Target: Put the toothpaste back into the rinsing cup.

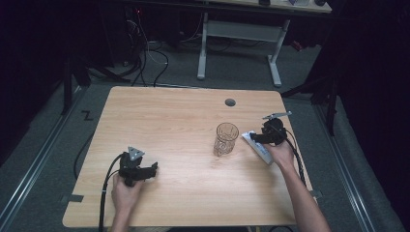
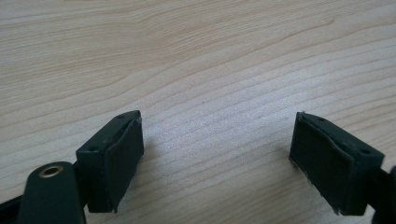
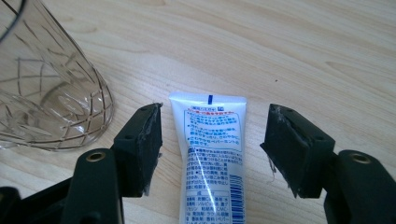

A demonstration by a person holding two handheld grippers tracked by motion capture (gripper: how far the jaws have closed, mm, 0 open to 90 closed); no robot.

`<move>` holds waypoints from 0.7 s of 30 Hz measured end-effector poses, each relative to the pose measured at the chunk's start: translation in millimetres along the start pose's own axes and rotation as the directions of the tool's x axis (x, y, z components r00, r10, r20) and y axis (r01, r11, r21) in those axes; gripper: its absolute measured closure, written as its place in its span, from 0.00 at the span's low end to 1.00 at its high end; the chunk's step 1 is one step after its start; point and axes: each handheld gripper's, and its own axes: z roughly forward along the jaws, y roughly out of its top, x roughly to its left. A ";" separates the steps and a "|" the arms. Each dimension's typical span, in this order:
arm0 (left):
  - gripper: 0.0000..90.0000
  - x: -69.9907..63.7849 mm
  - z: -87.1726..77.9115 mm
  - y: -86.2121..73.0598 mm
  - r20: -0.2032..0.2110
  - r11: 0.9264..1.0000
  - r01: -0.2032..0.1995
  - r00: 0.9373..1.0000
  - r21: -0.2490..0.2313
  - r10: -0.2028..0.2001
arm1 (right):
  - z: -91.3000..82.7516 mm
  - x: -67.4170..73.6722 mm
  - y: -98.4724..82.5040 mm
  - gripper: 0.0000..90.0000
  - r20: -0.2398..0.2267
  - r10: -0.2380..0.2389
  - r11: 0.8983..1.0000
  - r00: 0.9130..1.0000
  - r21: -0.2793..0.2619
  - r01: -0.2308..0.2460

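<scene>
A clear cut-pattern glass (image 1: pixel 226 138) stands upright right of the table's middle; its wall (image 3: pixel 51 98) shows at the upper left of the right gripper view. A white tube with blue and red print (image 3: pixel 212 158) lies flat on the wood just right of the glass (image 1: pixel 256 146). My right gripper (image 3: pixel 215 147) is open, one jaw on each side of the tube, with gaps to both pads; it hovers over the tube (image 1: pixel 258 138). My left gripper (image 1: pixel 150 170) rests low at the front left, open over bare wood (image 2: pixel 217 154).
The wooden table (image 1: pixel 159 116) has a round cable hole (image 1: pixel 230 102) near its far edge. Beyond it stand a white desk frame (image 1: pixel 239 43) and cables on the floor (image 1: pixel 145 53). A cable trails from each gripper toward the near edge.
</scene>
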 end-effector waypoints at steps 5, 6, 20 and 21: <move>0.19 0.0 0.0 0.0 0.000 1.000 0.000 1.000 0.000 0.000 | 9.4 0.7 4.2 0.40 -0.006 -0.013 0.999 1.000 0.050 0.013; 0.19 0.0 0.0 0.0 0.000 1.000 0.000 1.000 0.000 0.000 | 9.4 0.7 4.2 0.40 -0.006 -0.013 0.999 1.000 0.050 0.013; 0.20 0.0 0.0 0.0 0.000 1.000 0.000 1.000 0.000 0.000 | 35.3 -3.7 7.4 0.40 -0.001 0.020 0.989 1.000 0.149 -0.020; 0.19 0.0 0.0 0.0 0.000 1.000 0.000 1.000 0.000 0.000 | 36.7 -3.6 7.3 0.40 -0.003 0.027 0.988 1.000 0.155 -0.026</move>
